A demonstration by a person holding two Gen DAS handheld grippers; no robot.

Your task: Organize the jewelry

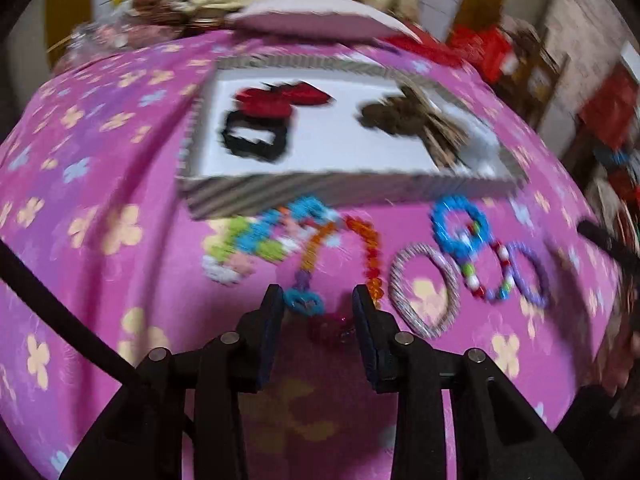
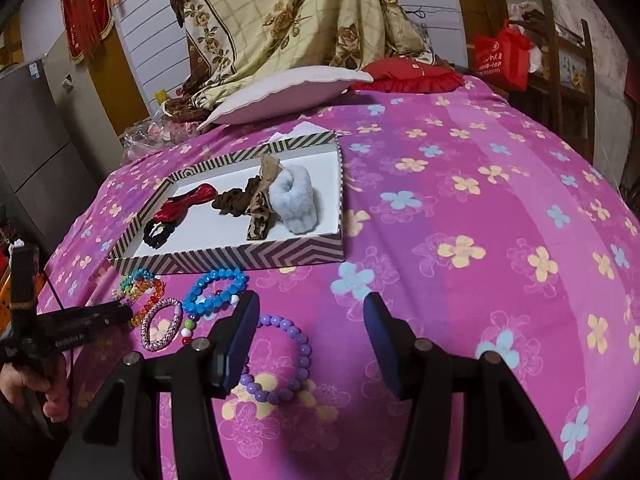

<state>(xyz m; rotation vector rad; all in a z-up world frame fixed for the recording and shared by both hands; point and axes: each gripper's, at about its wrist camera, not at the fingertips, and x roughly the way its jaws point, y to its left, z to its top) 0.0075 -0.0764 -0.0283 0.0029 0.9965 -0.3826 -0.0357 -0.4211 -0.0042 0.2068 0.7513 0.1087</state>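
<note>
Left gripper [image 1: 318, 294] jaws apart over dark red beads [image 1: 330, 328] just in front of the striped tray [image 1: 320, 194], right gripper [image 2: 310, 306] wide, empty, above purple bracelet [image 2: 280, 360], blue bracelet [image 2: 216, 292] nearer the tray, scrunchies [image 2: 236, 200] inside it.
</note>
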